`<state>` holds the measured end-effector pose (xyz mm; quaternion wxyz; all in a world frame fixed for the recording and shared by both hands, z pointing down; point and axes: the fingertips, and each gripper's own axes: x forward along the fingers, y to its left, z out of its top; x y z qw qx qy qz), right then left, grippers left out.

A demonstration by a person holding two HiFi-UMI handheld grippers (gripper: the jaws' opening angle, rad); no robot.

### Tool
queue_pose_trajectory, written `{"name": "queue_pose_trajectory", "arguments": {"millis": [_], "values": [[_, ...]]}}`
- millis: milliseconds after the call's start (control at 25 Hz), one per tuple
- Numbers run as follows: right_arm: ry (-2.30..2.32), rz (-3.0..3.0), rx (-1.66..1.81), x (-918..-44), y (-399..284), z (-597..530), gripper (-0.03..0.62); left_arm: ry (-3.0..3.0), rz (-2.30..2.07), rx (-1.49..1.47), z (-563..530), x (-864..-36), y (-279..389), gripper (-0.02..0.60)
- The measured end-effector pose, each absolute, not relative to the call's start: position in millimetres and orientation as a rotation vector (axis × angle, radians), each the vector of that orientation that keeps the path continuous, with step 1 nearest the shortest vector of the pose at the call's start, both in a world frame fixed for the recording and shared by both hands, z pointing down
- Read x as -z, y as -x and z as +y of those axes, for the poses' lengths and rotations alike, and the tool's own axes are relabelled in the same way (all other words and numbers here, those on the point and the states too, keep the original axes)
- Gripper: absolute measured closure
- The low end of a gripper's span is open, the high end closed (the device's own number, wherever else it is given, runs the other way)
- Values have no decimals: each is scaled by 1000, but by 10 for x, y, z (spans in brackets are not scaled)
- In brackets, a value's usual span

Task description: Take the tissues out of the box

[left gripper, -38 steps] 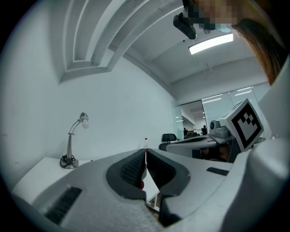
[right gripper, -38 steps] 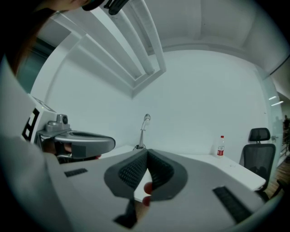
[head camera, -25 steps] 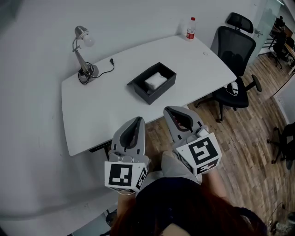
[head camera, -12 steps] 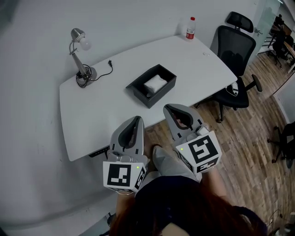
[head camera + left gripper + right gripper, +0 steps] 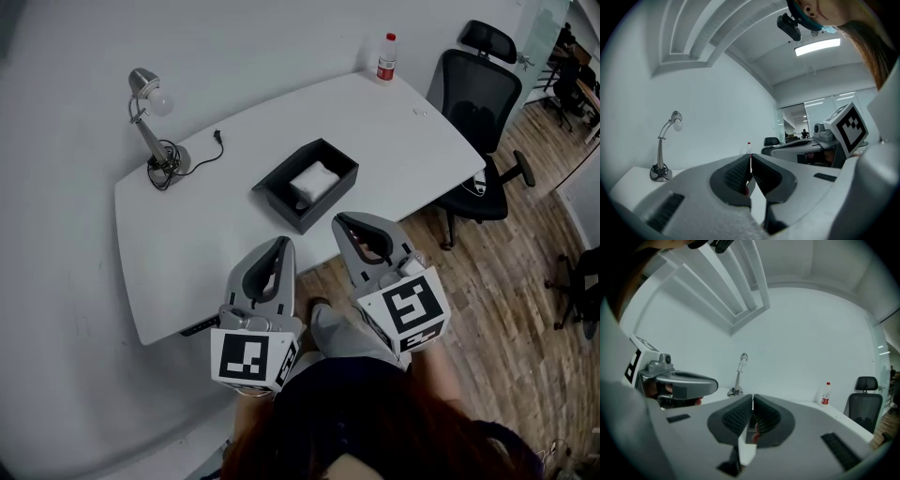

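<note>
Holding the left gripper (image 5: 281, 243) and right gripper (image 5: 340, 224) closed, empty, near the table (image 5: 206, 225), we see tissues (image 5: 314, 178) inside the black box (image 5: 273, 198) mid-table; the red label on the bottle (image 5: 385, 58) is too small to read.

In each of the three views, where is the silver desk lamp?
Head view: the silver desk lamp is upper left, on the white table's left end.
Left gripper view: lamp at left, mid height.
Right gripper view: lamp near centre.
Shared landmark: the red-capped plastic bottle, in all three.
</note>
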<state>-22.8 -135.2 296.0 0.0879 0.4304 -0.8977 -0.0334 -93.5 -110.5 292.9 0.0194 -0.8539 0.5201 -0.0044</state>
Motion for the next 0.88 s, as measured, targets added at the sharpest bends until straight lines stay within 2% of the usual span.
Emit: {"name": "queue_pose_trajectory", "arguments": {"millis": [520,880], "values": [[-1264,-2628,86,-3062,247,-1801,545,2652,1608,21,-1565,-2913,984,555],[-1224,-2597,65,-3193,279,-2108,501,2657,1604,44,-1846,-2932,1007,555]]}}
